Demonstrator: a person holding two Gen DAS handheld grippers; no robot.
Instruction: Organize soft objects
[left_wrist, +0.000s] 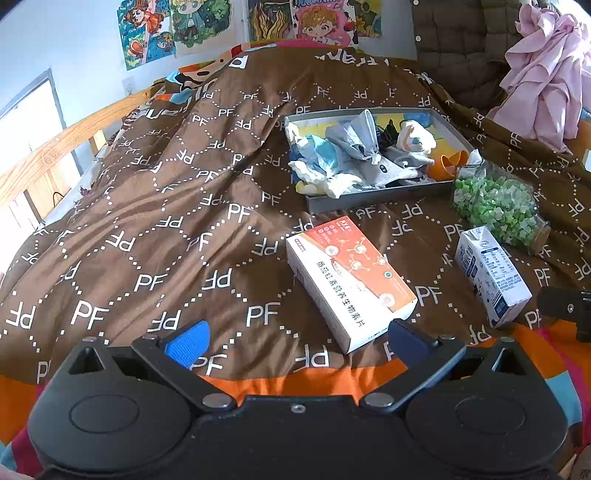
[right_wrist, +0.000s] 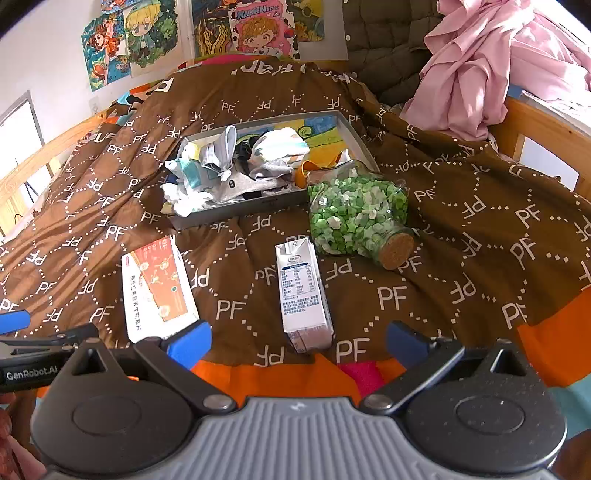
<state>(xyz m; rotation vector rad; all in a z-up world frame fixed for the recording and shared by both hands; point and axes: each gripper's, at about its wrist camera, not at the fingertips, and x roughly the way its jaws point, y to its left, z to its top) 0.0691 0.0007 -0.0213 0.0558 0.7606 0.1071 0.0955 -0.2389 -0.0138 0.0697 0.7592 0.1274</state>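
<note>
We are holding our left gripper (left_wrist: 295, 341) and right gripper (right_wrist: 297, 341) wide open and empty over the brown quilt (left_wrist: 177, 221), while the socks (right_wrist: 236, 166) are lying piled in the grey tray (right_wrist: 258, 206) ahead.

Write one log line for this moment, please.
left gripper open | right gripper open | socks in tray

On the bed's brown quilt (right_wrist: 424, 306) printed with white "PF" letters lie an orange-and-white box (right_wrist: 157, 288), a small white carton (right_wrist: 303, 291) on its side, and a cork-stoppered glass jar (right_wrist: 358, 218) of green and white bits, tipped over. Cartoon posters (right_wrist: 207, 33) hang on the wall, pink fabric (right_wrist: 491, 62) is heaped at the far right, and a wooden bed rail (left_wrist: 62, 144) runs along the left.
</note>
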